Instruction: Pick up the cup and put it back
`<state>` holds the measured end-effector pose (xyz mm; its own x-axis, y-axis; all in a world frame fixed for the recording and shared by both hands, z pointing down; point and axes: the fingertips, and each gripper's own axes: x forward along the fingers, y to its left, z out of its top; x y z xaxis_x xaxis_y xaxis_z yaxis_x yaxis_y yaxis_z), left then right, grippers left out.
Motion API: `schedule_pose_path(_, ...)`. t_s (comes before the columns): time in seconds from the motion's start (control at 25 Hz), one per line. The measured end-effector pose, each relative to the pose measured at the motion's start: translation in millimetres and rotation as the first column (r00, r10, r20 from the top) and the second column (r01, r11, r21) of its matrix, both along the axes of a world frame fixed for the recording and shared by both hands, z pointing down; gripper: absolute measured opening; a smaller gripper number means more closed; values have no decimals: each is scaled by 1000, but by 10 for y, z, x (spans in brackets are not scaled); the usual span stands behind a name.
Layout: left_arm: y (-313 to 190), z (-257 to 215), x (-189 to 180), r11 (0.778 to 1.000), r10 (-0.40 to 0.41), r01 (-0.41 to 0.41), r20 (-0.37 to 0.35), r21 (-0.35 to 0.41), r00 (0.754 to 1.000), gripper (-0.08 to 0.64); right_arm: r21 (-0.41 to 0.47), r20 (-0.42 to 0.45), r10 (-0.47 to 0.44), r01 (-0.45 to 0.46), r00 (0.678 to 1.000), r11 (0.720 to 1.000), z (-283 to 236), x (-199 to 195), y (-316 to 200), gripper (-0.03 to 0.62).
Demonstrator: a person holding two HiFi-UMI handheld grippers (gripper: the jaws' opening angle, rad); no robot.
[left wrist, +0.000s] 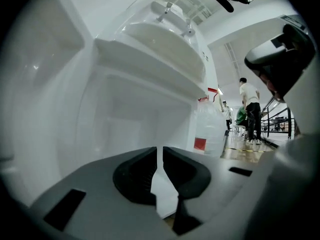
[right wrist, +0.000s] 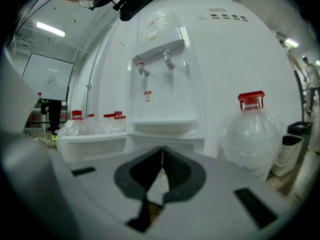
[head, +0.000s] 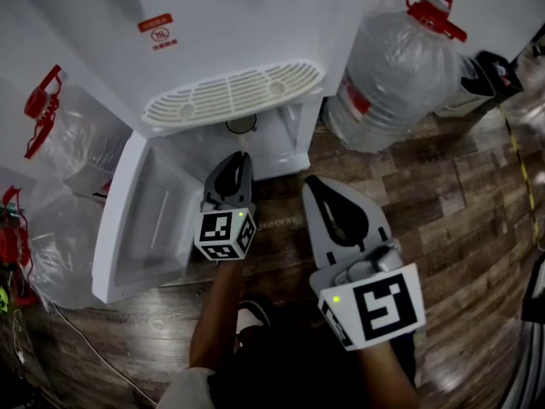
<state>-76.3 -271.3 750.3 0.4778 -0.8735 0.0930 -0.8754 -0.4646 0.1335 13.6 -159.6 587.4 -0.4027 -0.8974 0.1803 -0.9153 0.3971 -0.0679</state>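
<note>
A white water dispenser (head: 213, 24) stands ahead with its low cabinet door (head: 140, 220) swung open to the left. Just under the drip grille (head: 234, 92), a small round rim (head: 242, 124) shows inside the cabinet; it looks like the cup. My left gripper (head: 238, 157) points level at the cabinet mouth, a little short of that rim. In the left gripper view its jaws (left wrist: 159, 151) stand a thin slit apart, nothing is between them, and the cup is out of sight. My right gripper (head: 317, 182) hangs back over the floor, shut and empty (right wrist: 162, 151).
A large water jug with a red cap (head: 396, 66) stands right of the dispenser, with a black bin (head: 490, 79) beyond it. More jugs (head: 68, 135) crowd the left. The floor is wood plank. People (left wrist: 248, 109) stand far off in the left gripper view.
</note>
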Motion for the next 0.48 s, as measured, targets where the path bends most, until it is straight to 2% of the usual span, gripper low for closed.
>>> schedule_pose_path(0.2,184,-245,100,998,65,-64,17,-23,998,29,-17,-6,-4,4,1000,1000,100,26,-27,23)
schedule_pose_path(0.48,461,-876,48,991,128,-128,9,35,992,8,-20,-11,-17,16,1000,1000,97,-93,-18,23)
